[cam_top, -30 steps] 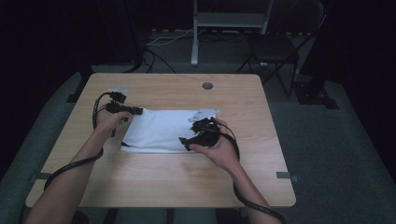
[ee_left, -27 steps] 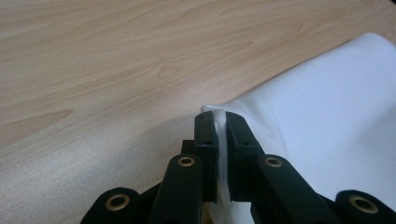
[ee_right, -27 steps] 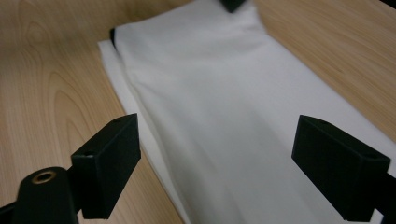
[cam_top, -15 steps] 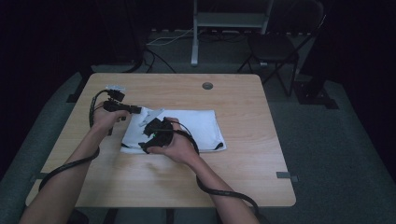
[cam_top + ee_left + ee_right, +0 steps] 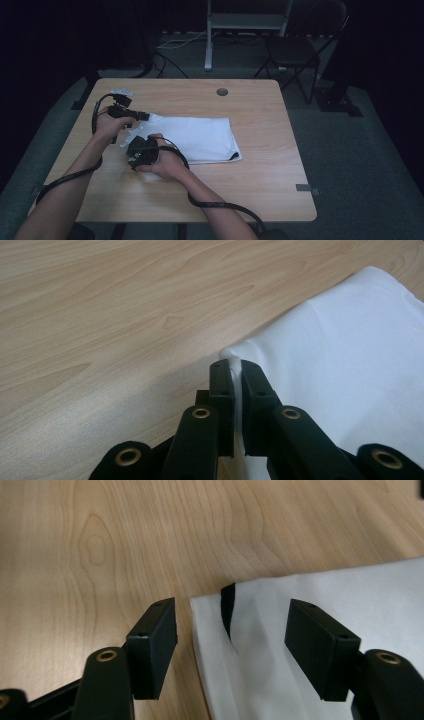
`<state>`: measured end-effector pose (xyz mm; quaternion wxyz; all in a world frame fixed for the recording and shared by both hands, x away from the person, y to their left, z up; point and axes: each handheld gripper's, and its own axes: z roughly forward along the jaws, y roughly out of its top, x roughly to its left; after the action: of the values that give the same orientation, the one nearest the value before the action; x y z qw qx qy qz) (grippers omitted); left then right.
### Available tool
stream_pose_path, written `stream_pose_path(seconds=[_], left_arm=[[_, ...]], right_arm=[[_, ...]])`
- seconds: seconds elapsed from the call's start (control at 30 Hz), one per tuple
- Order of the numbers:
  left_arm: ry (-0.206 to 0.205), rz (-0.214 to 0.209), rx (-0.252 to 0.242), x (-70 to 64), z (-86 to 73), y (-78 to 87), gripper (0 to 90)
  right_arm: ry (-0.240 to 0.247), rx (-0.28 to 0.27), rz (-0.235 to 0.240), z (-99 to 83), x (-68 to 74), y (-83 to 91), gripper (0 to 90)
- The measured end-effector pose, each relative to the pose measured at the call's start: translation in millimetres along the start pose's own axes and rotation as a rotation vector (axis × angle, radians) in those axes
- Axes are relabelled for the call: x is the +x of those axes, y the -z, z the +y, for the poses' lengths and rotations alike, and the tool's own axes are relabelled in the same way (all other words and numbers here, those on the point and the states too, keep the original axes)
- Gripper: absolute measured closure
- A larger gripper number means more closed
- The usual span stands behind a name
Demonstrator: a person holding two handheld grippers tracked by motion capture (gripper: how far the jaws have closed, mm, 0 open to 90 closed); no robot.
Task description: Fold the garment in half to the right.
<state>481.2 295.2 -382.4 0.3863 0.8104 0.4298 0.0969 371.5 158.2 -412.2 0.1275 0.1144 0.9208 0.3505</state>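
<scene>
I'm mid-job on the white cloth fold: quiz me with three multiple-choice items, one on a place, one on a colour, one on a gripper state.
1. Where does the white cloth lie on the table?
A. hanging off the right edge
B. flat, left of the middle
C. bunched at the near edge

2. What colour is the trim strip at the cloth's corner?
A. black
B. red
C. yellow

3. How is the left gripper?
A. open above bare wood
B. shut on nothing
C. shut on a cloth edge

Answers: 1 B, the high view shows it spread flat; 2 A, the right gripper view shows it between the open right gripper; 3 C, white fabric sits pinched between its jaws.
</scene>
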Motion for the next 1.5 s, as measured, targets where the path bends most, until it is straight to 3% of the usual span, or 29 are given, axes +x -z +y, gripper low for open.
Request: stream_pose_path(seconds=[0.33,0.5,0.63,0.7,0.97,1.13,1.5], left_arm=[[-0.007,-0.005,0.007,-1.6,-1.0,0.0,85.6],[-0.01,-0.004,0.021,-1.6,-2.1,-1.1,85.8],[-0.006,0.01,0.039,-0.3,-4.3,-2.2,85.8],[0.002,0.018,0.042,0.5,-4.9,-2.1,85.8],[0.018,0.034,0.039,1.3,1.0,5.6,85.8],[0.008,0.038,0.036,-2.1,5.3,8.6,85.7],[0.004,0.046,0.027,-7.7,9.4,14.9,85.7]], right_arm=[[-0.005,0.03,-0.004,-0.5,2.6,-18.5,48.4],[-0.038,0.017,0.007,-1.0,1.3,-20.1,65.0],[-0.058,0.005,-0.02,-0.8,4.5,-21.7,75.3],[-0.059,0.005,-0.031,0.3,5.8,-21.5,77.0],[-0.088,-0.081,-0.039,10.3,6.5,-5.4,81.0],[-0.088,-0.114,-0.039,15.3,7.4,3.8,81.7],[-0.104,-0.14,-0.042,17.9,9.6,16.6,83.0]])
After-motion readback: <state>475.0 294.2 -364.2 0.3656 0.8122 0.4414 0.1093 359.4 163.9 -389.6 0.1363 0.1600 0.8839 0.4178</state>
